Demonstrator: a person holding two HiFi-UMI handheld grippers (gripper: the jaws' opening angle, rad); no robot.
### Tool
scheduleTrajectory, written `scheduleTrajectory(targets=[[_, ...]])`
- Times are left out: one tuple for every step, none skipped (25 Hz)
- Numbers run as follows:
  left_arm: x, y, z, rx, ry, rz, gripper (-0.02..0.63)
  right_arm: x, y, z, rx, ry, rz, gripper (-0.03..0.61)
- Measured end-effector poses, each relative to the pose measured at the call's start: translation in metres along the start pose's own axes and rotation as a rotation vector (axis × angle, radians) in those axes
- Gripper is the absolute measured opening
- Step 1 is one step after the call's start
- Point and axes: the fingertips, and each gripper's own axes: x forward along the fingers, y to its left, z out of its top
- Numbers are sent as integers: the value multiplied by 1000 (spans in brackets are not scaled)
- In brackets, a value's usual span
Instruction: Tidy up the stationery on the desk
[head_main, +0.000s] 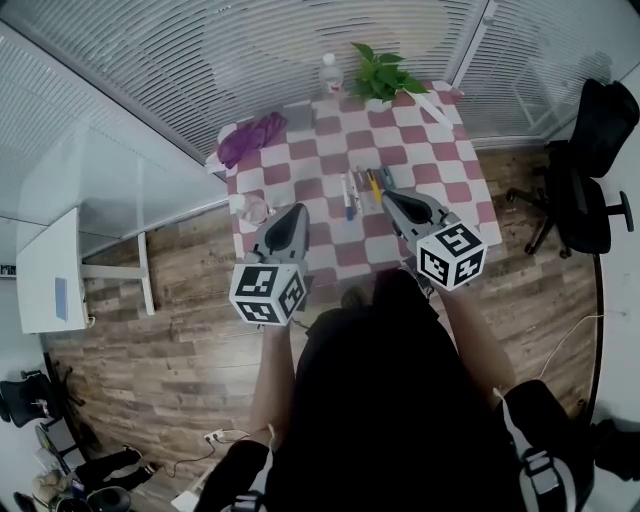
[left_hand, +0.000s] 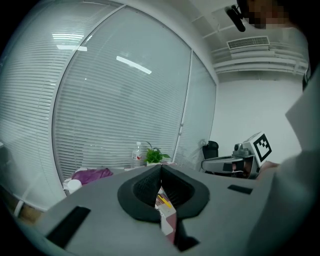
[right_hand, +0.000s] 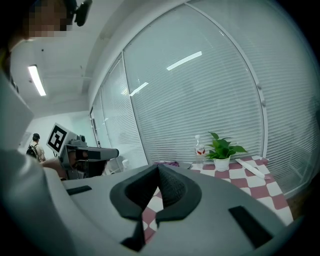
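While the left gripper (head_main: 296, 212) and the right gripper (head_main: 391, 198) are hovering with jaws pressed together on nothing, the pens (head_main: 358, 190) are lying on the checked surface (head_main: 440, 150) between and just ahead of the jaw tips, lengthwise along the jaws' line, nearer the right gripper.

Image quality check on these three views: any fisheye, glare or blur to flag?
Head view: strong fisheye, the blinds bow around the checkered table, which stays sharp. Left gripper view: ceiling-light reflections streak the glass wall; the left tongs loom large and dark at the bottom. Right gripper view: same bowing, reflections on the glass wall; the potted plant is crisp.
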Motion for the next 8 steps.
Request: scheduleTrajectory(targets=[[0, -2, 1, 4, -1, -4, 32, -1, 1, 0, -4, 0, 2, 20], [1, -4, 1, 8, -1, -8, 32, -1, 2, 1, -9, -1, 3, 20], [2, -6, 1, 13, 1, -13, 32, -2, 3, 1, -13, -2, 5, 20], [3, -8, 0, 18, 3, -17, 32, -2, 3, 2, -17, -3, 6, 20], [4, -10, 0, 21, 5, -21, 32, -2, 2, 2, -19, -3, 6, 20], [6, -11, -1, 24, 7, -24, 32, -2, 2, 3, -21, -4, 7, 20], [7, -12, -1, 25, 8, -26, 32, -2, 1, 3, -22, -4, 9, 20], [9, -13, -2, 26, 10, -28, 32, -2, 1, 3, -24, -5, 10, 20]])
